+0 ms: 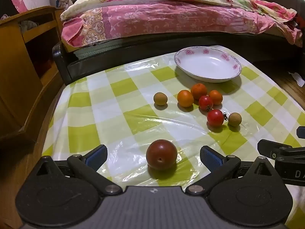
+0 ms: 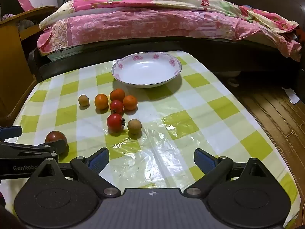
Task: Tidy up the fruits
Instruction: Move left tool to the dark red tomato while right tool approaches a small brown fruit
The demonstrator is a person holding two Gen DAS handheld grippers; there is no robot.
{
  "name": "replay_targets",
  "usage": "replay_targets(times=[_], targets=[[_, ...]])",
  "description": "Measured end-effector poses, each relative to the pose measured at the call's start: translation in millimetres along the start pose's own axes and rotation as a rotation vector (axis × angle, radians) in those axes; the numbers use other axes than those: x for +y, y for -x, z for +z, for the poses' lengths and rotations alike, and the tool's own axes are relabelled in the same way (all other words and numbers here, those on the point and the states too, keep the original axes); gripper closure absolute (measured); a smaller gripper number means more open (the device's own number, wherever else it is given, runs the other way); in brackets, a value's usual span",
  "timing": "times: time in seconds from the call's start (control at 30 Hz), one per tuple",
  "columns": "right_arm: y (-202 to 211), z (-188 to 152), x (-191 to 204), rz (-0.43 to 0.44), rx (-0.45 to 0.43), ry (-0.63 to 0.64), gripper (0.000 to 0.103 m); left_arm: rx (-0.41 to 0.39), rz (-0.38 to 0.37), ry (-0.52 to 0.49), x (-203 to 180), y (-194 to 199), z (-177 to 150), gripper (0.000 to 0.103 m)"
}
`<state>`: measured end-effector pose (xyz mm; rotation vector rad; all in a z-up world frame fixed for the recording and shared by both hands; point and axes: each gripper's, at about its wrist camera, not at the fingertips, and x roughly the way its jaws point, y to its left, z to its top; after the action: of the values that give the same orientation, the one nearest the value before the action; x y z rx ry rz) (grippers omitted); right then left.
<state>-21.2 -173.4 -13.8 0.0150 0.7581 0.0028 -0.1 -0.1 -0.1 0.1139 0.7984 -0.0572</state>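
two sets of tongs, both spread wide and gripping nothing: my left gripper (image 1: pixel 153 157) has the dark red tomato (image 1: pixel 161 154) sitting on the checked tablecloth (image 1: pixel 114 114) between its fingers, untouched, while my right gripper (image 2: pixel 151 159) brackets bare cloth. further out lie two red tomatoes (image 2: pixel 115 122), two brown longans (image 2: pixel 134 126) and three oranges (image 2: pixel 101 101), with the flowered plate (image 2: pixel 172 62) beyond them near the bed (image 2: pixel 152 19)

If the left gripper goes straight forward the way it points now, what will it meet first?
Most likely the dark red tomato. It lies on the table between the open fingers of the left gripper, almost centred in its line, ahead of the other fruits. Exact depth is unclear.
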Motion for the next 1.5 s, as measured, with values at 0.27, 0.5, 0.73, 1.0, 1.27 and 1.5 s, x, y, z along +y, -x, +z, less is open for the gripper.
replay_targets(times=[0.27, 0.5, 0.73, 1.0, 1.27, 1.5], targets=[[-6.2, -1.5, -1.5, 0.002, 0.024, -0.002, 0.015, 0.016, -0.014, 0.007, 1.1, -0.8, 1.1, 0.000], [-5.8, -0.6, 0.2, 0.016, 0.031, -0.006, 0.018, 0.015, -0.017, 0.010, -0.8, 0.2, 1.1, 0.000], [-6.6, -0.1, 0.4, 0.021, 0.036, -0.008, 0.018, 0.018, -0.022, 0.005, -2.0, -1.7, -0.6, 0.000], [-8.0, -1.9, 0.5, 0.028, 0.046, -0.019, 0.024, 0.018, -0.035, -0.001, -3.5, -1.5, -1.2, 0.000], [-9.4, -0.6, 0.8, 0.029, 0.055, -0.023, 0.025, 0.023, -0.039, -0.001, -3.3, -2.2, -0.8, 0.000], [-8.9, -1.0, 1.0, 0.030, 0.058, -0.025, 0.025, 0.024, -0.040, -0.002, -3.8, -2.5, -1.3, 0.000]])
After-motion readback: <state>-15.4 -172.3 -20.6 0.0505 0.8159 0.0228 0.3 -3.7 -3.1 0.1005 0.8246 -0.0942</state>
